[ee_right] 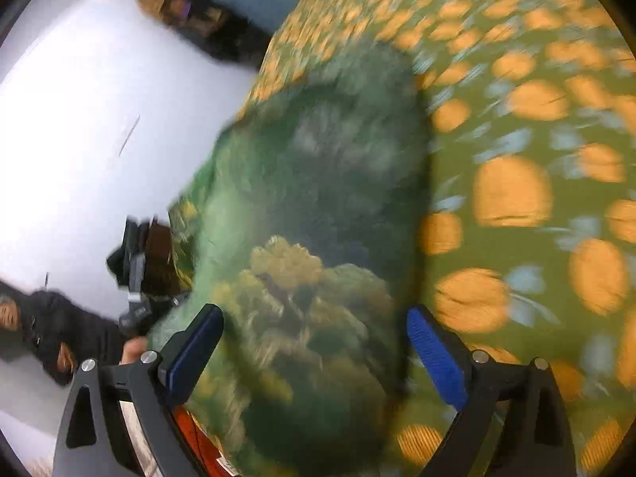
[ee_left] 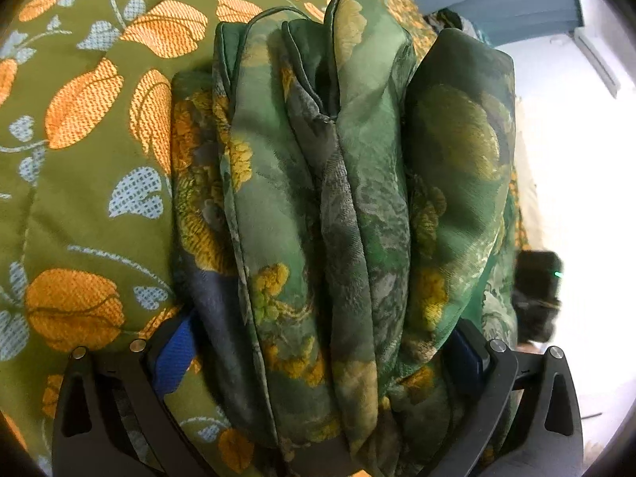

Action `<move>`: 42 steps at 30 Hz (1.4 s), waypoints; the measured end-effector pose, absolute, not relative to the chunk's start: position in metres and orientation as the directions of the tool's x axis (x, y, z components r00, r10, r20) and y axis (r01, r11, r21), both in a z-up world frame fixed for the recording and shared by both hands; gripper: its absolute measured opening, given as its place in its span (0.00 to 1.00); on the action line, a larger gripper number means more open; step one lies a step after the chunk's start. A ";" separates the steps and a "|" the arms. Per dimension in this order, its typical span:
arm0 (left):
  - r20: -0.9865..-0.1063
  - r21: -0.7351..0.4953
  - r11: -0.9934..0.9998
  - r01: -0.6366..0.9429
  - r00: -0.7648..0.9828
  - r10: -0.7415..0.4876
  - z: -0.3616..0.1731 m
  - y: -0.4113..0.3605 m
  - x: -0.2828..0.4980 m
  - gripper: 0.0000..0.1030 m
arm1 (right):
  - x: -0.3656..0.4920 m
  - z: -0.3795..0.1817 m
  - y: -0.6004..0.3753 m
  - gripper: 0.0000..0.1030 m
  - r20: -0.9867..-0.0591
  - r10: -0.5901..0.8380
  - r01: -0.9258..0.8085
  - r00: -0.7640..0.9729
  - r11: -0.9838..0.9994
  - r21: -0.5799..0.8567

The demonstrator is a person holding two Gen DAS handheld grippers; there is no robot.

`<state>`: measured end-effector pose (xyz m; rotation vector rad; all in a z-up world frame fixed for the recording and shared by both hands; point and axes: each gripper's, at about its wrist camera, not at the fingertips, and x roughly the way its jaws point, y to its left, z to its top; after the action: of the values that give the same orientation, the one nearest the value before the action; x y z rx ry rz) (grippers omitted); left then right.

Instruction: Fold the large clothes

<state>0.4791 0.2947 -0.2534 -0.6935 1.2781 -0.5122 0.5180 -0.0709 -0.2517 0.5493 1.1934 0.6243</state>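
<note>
You're bunching the green floral garment (ee_left: pixel 318 198) mid-frame on the bedspread (ee_left: pixel 79 139). L gripper (ee_left: pixel 322 351) is spread wide around the thick bundle; firm grip? can't tell. R gripper (ee_right: pixel 314 353) is hovering wide open, holding nothing. Keep layers stacked even, press flat.

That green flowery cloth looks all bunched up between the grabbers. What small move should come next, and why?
Probably lower the bundle onto the bedspread and press it flat. The green cloth sits in thick upright pleats between the left gripper fingers, which are spread wide around it. The right gripper is also open with cloth between its pads, though that view is blurred. The folds look gathered, not yet laid down.
</note>
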 end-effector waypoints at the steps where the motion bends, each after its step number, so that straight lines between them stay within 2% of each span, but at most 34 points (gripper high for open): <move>1: -0.675 -0.724 0.689 -0.028 0.232 -0.700 -0.257 0.299 0.481 1.00 | 0.525 -0.262 -0.064 0.95 -0.672 0.705 -0.152 0.227 0.707 0.690; 3: -0.651 -0.743 0.669 -0.025 0.259 -0.713 -0.258 0.298 0.482 1.00 | 0.535 -0.271 -0.058 0.95 -0.671 0.707 -0.156 0.224 0.705 0.692; 5: -0.619 -0.770 0.637 -0.031 0.278 -0.735 -0.262 0.297 0.481 1.00 | 0.537 -0.261 -0.046 0.95 -0.721 0.652 -0.212 0.233 0.758 0.617; 8: -0.633 -0.753 0.657 -0.028 0.303 -0.712 -0.259 0.286 0.477 0.98 | 0.523 -0.239 -0.026 0.83 -0.784 0.546 -0.316 0.294 0.830 0.460; 10: -0.647 -0.730 0.684 -0.008 0.332 -0.686 -0.249 0.279 0.471 0.76 | 0.502 -0.217 -0.006 0.72 -0.803 0.465 -0.401 0.374 0.861 0.312; 12: -0.652 -0.717 0.697 -0.005 0.359 -0.668 -0.237 0.278 0.463 0.65 | 0.487 -0.201 0.003 0.68 -0.790 0.442 -0.444 0.426 0.863 0.243; 14: -0.631 -0.725 0.689 0.014 0.386 -0.672 -0.220 0.279 0.456 0.61 | 0.477 -0.184 0.003 0.65 -0.756 0.472 -0.462 0.454 0.850 0.254; 19: -0.613 -0.697 0.711 0.093 0.437 -0.658 -0.168 0.266 0.468 0.61 | 0.480 -0.139 -0.015 0.64 -0.653 0.560 -0.473 0.510 0.817 0.330; 25: -0.608 -0.636 0.751 0.179 0.482 -0.630 -0.124 0.242 0.555 0.61 | 0.552 -0.123 -0.043 0.64 -0.569 0.587 -0.462 0.576 0.808 0.366; 29: -0.634 -0.600 0.776 0.195 0.476 -0.610 -0.133 0.221 0.621 0.63 | 0.617 -0.135 -0.063 0.64 -0.551 0.596 -0.439 0.584 0.803 0.403; 31: -0.655 -0.596 0.782 0.182 0.453 -0.605 -0.156 0.214 0.646 0.71 | 0.650 -0.156 -0.076 0.65 -0.565 0.603 -0.409 0.563 0.798 0.443; 32: -0.667 -0.608 0.778 0.159 0.430 -0.609 -0.176 0.214 0.660 0.74 | 0.657 -0.165 -0.080 0.67 -0.574 0.604 -0.393 0.553 0.796 0.460; 35: -0.707 -0.638 0.769 0.044 0.363 -0.608 -0.243 0.220 0.676 0.84 | 0.699 -0.237 -0.101 0.83 -0.650 0.637 -0.231 0.415 0.765 0.602; 36: -0.668 -0.683 0.729 0.042 0.369 -0.646 -0.253 0.226 0.672 0.89 | 0.706 -0.268 -0.112 0.93 -0.666 0.652 -0.140 0.362 0.744 0.653; 38: -0.596 -0.734 0.676 0.070 0.412 -0.689 -0.250 0.242 0.654 0.89 | 0.695 -0.273 -0.128 0.97 -0.591 0.702 -0.145 0.397 0.684 0.715; 40: -0.614 -0.693 0.714 0.100 0.436 -0.658 -0.233 0.252 0.634 0.89 | 0.675 -0.253 -0.136 0.97 -0.590 0.673 -0.202 0.447 0.718 0.666; 42: -0.674 -0.555 0.818 0.149 0.496 -0.548 -0.203 0.257 0.608 0.90 | 0.649 -0.228 -0.141 0.97 -0.636 0.584 -0.260 0.505 0.805 0.533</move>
<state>0.6078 0.2574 -0.2025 -0.4613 0.9662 -0.4406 0.6491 -0.1414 -0.2279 0.3959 0.9078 0.5254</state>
